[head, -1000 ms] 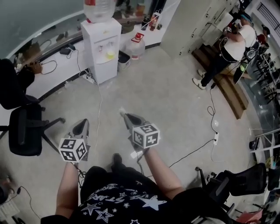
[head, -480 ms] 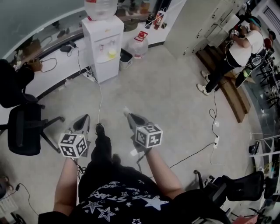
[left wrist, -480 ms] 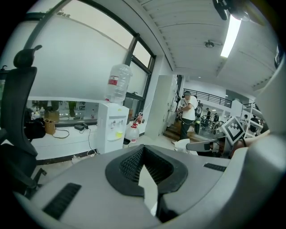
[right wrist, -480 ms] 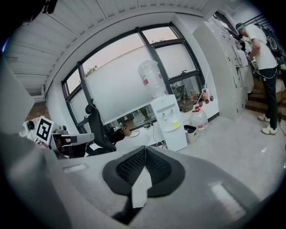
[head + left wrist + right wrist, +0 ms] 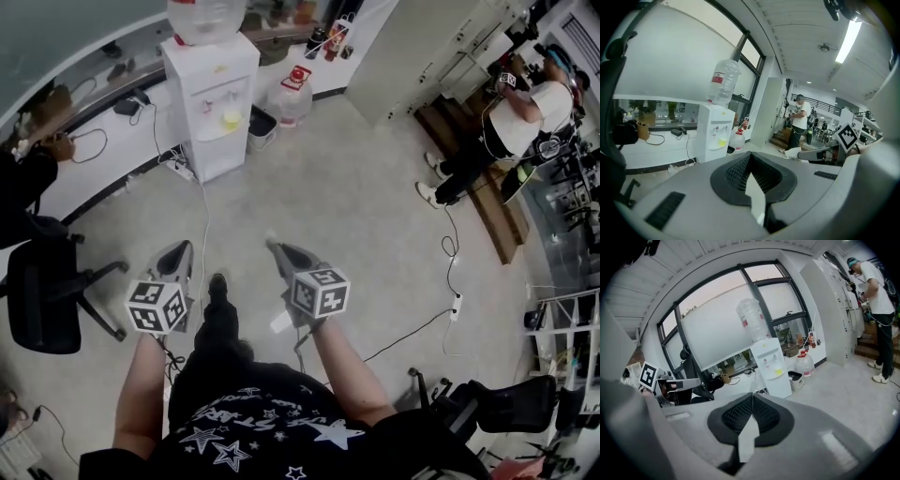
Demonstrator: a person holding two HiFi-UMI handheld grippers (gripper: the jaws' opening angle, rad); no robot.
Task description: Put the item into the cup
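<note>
I hold my left gripper (image 5: pixel 180 249) and right gripper (image 5: pixel 272 244) pressed together, empty, facing the water dispenser (image 5: pixel 211 103).

The left gripper (image 5: pixel 178 257) and right gripper (image 5: pixel 273 249) face a wide stretch of bare floor (image 5: pixel 347 202) with room to pass. Beyond it, a water dispenser (image 5: pixel 211 103) stands against the counter, with a water jug (image 5: pixel 292 94) just beside it. An office chair (image 5: pixel 42 295) crowds the left side. A white cable (image 5: pixel 205 220) trails from the dispenser across the floor. A power strip (image 5: pixel 457 307) lies to the right, and a standing person (image 5: pixel 497 122) is well apart beyond it.
</note>
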